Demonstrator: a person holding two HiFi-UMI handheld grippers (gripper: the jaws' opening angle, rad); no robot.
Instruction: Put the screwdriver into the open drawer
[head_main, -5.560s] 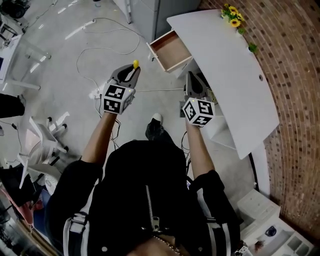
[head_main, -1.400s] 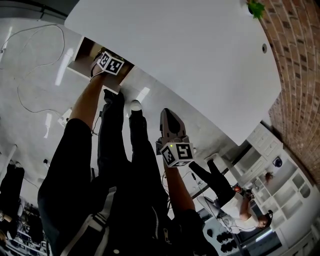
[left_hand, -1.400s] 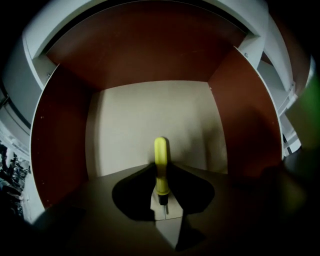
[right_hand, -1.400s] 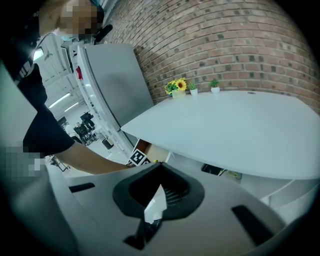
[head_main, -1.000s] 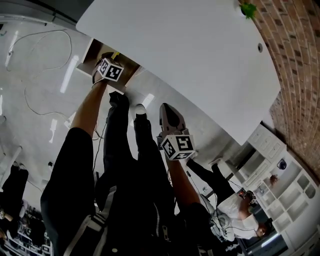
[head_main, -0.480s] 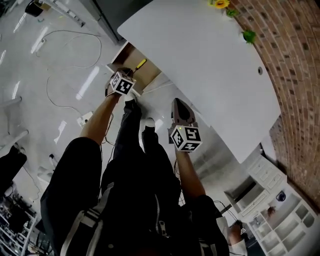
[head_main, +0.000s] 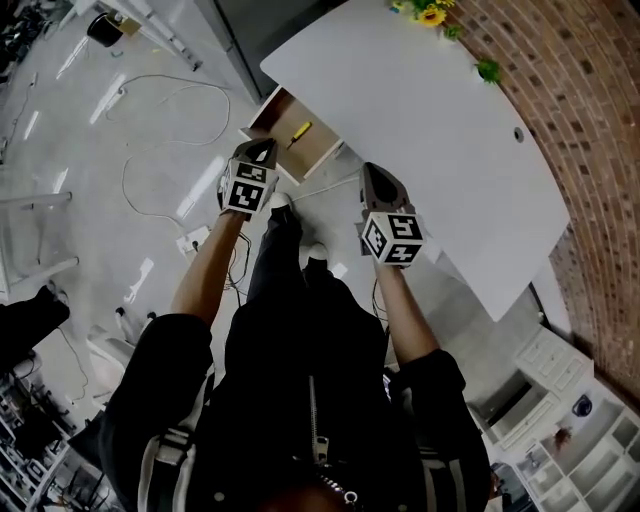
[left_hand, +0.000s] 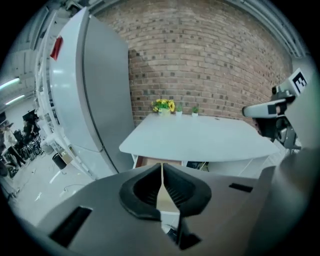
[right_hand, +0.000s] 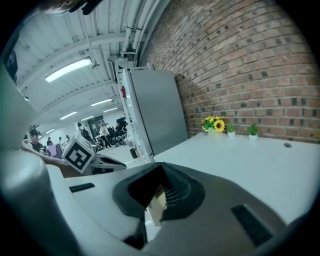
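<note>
The yellow-handled screwdriver (head_main: 298, 133) lies inside the open wooden drawer (head_main: 268, 118) under the left end of the white table (head_main: 440, 130). My left gripper (head_main: 263, 147) hovers just short of the drawer's front, jaws shut and empty. In the left gripper view its pads (left_hand: 161, 172) meet with nothing between them, and the drawer (left_hand: 145, 161) shows under the table (left_hand: 200, 135). My right gripper (head_main: 372, 170) is held to the right at the table's near edge, shut and empty (right_hand: 161, 167). The screwdriver is hidden in both gripper views.
Cables (head_main: 150, 120) and a power strip (head_main: 190, 240) lie on the floor to the left. A grey cabinet (left_hand: 100, 100) stands left of the table. Yellow flowers (head_main: 425, 12) sit at the table's far end by the brick wall (head_main: 590, 90). The person's shoes (head_main: 318, 250) are below the grippers.
The left gripper carried the screwdriver into the drawer, let it go and pulled back out. The screwdriver now lies in the drawer. The head view has swung back.
</note>
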